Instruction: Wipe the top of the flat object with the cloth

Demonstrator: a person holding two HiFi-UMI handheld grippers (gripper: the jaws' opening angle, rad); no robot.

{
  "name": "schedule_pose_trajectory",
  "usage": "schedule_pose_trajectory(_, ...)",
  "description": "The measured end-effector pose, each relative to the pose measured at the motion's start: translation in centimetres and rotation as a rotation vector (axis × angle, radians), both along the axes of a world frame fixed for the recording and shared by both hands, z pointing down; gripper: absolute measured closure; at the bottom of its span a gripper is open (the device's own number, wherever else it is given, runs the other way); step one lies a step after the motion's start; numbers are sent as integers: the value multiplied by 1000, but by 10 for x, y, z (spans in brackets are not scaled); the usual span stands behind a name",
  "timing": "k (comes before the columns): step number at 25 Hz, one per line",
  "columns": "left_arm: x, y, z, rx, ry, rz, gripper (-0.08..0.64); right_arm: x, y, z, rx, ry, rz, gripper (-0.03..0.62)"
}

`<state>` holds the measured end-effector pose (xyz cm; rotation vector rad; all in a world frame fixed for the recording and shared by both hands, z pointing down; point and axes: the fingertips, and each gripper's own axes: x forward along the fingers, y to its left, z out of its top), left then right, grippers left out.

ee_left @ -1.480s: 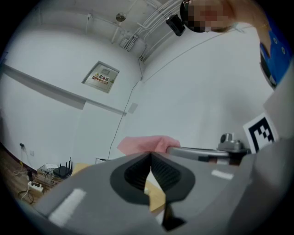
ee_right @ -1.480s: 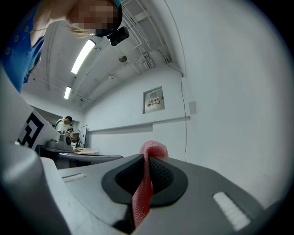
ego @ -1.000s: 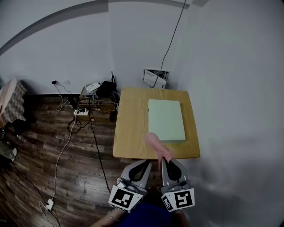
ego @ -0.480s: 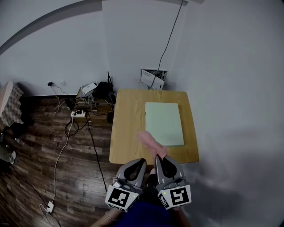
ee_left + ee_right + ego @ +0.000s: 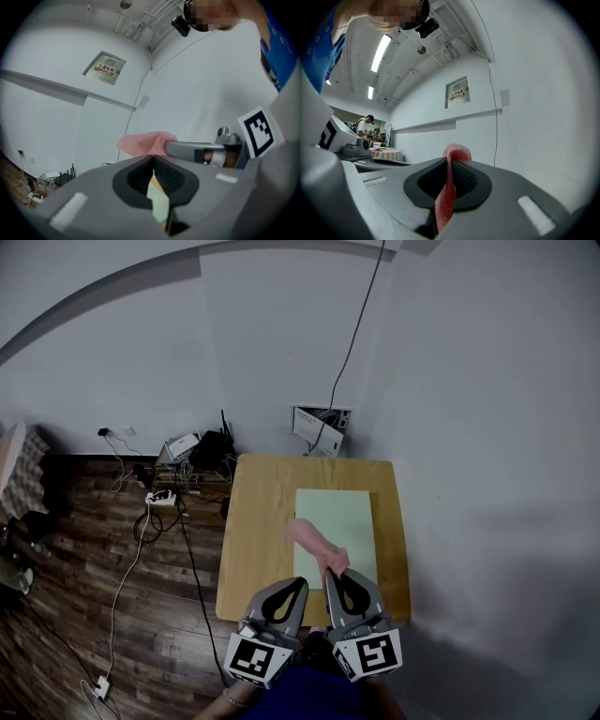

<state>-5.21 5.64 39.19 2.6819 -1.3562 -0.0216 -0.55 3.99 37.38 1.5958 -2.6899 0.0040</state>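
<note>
Holding the pink cloth (image 5: 314, 542) over the near left part of the pale green flat object (image 5: 345, 517), the wooden desk (image 5: 251, 549) lying beneath it.
Pinching the cloth tight in the right tool (image 5: 335, 571), its free end drooping toward the flat object; pressing the left tool (image 5: 302, 583) fully closed on nothing, just beside the flat object's near left corner.

Light wooden table (image 5: 253, 532), one pale green flat object (image 5: 347, 515) lying flat on its right half
</note>
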Motion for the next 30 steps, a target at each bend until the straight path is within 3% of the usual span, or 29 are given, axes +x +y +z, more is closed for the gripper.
schedule_pose_trajectory(10, 30, -74, 23, -4, -37, -102, 557, 44, -79, 12, -11, 49, -71, 575)
schedule_pose_trajectory(19, 19, -118, 68, -69, -98, -143, 532, 62, -146, 48, -74, 99, -49, 574)
schedule_pose_trajectory(24, 6, -137, 105, -141, -133, -106, 521, 52, -176, 75, -132, 133, -6, 574)
schedule_pose_trajectory(30, -4, -151, 160, -316, -116, -70, 480, 37, -208, 107, -207, 162, 18, 574)
